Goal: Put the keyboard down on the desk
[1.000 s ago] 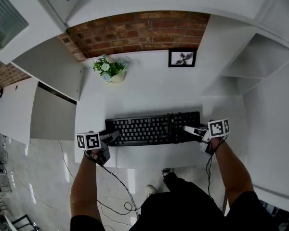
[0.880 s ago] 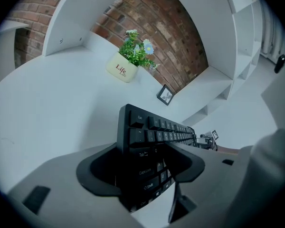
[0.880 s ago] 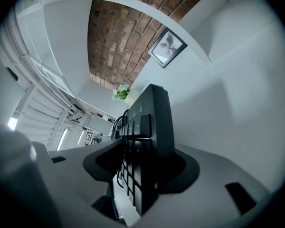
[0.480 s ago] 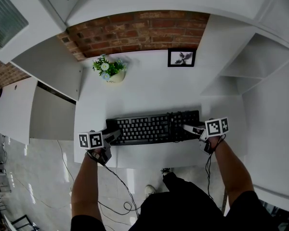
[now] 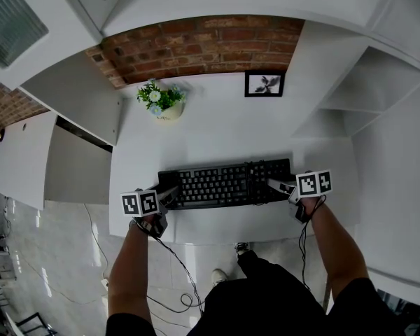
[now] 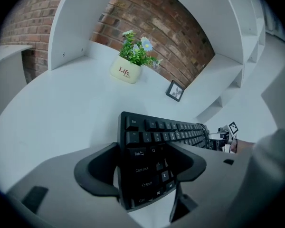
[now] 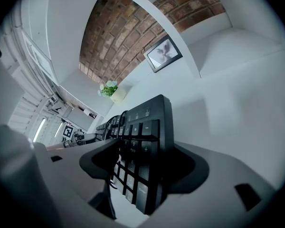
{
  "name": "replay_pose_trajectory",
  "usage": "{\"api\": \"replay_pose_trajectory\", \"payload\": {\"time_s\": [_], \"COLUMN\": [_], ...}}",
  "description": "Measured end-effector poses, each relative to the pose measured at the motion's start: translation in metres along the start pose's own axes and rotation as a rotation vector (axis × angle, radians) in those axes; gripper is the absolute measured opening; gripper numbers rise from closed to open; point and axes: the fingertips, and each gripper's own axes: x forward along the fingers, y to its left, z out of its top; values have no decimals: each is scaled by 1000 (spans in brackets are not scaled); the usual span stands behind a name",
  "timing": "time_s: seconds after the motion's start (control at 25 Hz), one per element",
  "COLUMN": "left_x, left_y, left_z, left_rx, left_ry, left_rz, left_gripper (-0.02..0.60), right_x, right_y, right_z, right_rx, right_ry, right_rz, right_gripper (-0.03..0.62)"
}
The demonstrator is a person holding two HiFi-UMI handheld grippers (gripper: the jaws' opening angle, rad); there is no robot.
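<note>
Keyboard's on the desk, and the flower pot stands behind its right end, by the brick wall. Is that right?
Not quite. The flower pot stands behind the left end of the keyboard, as the head view shows. The picture frame is what stands behind the right end. The rest holds: the keyboard is on the desk, and the pot is by the brick wall.

Wearing black clothing (image 5: 266, 303), forearms bare, and a pale shoe (image 5: 217, 277); carrying a white cube (image 5: 140, 203) printed with black square markers on the left gripper (image 5: 169, 193) and a matching cube (image 5: 313, 183) on the right gripper (image 5: 276, 185); showing grey moulded bodies with dark, curved jaw pads in both gripper views; trailing thin black cables (image 5: 173, 257) from both grippers
</note>
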Motion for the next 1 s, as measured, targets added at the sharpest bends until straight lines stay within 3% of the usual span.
{"api": "replay_pose_trajectory", "payload": {"time_s": [0.6, 0.8, 1.0], "left_x": [-12, -17, -37], "left_y": [6, 4, 2], "left_z": [-2, -1, 13], "left_rx": [69, 127, 164], "left_ry": [-77, -99, -216], "left_rz": [147, 198, 249], "left_gripper": [313, 313, 310], "right_x": [-2, -4, -12], "right_y": [-5, -12, -8], "right_z": [-7, -11, -5], "right_rx": [-35, -64, -191], "right_ry": [-2, -3, -29], "right_rz": [-220, -356, -507], "right_gripper": [322, 330, 330]}}
